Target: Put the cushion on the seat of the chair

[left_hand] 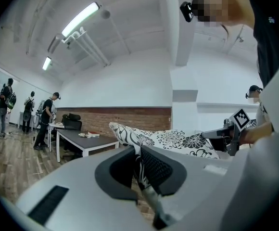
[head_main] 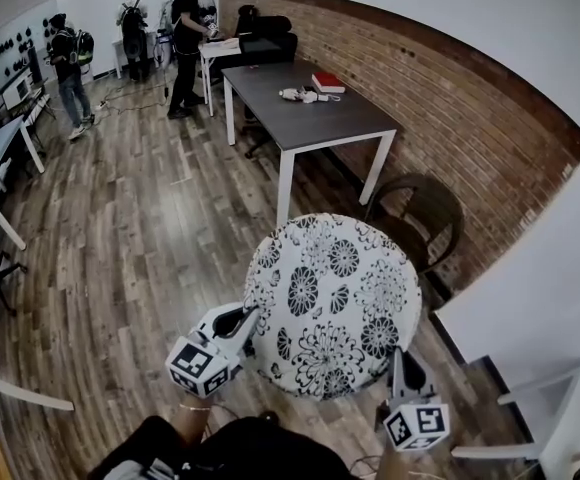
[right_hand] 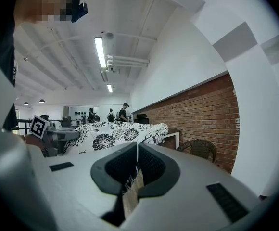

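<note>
One cushion [head_main: 332, 303]: round, white, black flowers. Up in air, not on chair yet.
Two grippers. Left gripper [head_main: 242, 320] closed tight on cushion's left edge. Right gripper [head_main: 398, 360] closed tight on cushion's near right edge.
One chair [head_main: 440, 206]: dark, on floor [head_main: 140, 238] by brick wall [head_main: 450, 118], just past cushion's far edge, near worktop's near right corner.
One grey worktop [head_main: 300, 108], one red book [head_main: 327, 82] at its right edge.
Three people [head_main: 185, 38] far off.
Wide wood floor left of worktop.
</note>
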Tool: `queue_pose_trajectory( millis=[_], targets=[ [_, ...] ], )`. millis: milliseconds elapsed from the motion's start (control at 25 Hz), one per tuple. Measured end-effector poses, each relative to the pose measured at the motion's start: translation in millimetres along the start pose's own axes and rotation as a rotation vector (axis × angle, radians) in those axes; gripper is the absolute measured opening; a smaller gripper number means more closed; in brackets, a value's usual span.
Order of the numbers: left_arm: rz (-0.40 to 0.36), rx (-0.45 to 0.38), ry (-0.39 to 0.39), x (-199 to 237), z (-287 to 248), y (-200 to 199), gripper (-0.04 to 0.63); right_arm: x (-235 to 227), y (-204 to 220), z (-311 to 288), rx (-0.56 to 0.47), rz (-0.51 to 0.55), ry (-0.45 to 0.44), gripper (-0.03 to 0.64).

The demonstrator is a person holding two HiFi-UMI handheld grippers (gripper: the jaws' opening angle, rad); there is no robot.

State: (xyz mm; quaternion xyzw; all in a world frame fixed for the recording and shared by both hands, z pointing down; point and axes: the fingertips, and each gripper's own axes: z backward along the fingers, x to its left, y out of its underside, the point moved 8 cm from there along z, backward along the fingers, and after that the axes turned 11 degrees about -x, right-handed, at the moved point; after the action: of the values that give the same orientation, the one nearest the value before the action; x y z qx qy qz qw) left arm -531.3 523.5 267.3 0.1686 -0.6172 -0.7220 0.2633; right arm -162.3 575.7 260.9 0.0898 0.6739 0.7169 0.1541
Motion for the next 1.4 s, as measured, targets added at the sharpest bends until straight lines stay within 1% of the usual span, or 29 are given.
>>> queue_pose_trajectory(
  millis=[240, 600, 1000, 1240, 1400],
  targets=[
    [0.007, -0.007, 0.020, 20, -6, 2, 0.020, 12, 6, -16, 0.010, 0.001, 0.012, 0.008],
    [0.033, 0.029, 0.029, 33, -19, 14, 0.020, 10, 16, -33, 0.035, -0.009, 0.024, 0.008],
    [0.005, 0.029, 0.013, 48, -70, 15, 0.019, -28, 13, -83, 0.023, -0.015, -0.002, 0.008],
    [-0.005, 0.038, 0.012, 51, -113, 22, 0.019, -64, 19, -111, 0.033, -0.025, -0.001, 0.008],
    [-0.011, 0.045, 0.009, 57, -153, 30, 0.019, -95, 22, -142, 0.035, -0.038, -0.014, 0.008]
  ],
)
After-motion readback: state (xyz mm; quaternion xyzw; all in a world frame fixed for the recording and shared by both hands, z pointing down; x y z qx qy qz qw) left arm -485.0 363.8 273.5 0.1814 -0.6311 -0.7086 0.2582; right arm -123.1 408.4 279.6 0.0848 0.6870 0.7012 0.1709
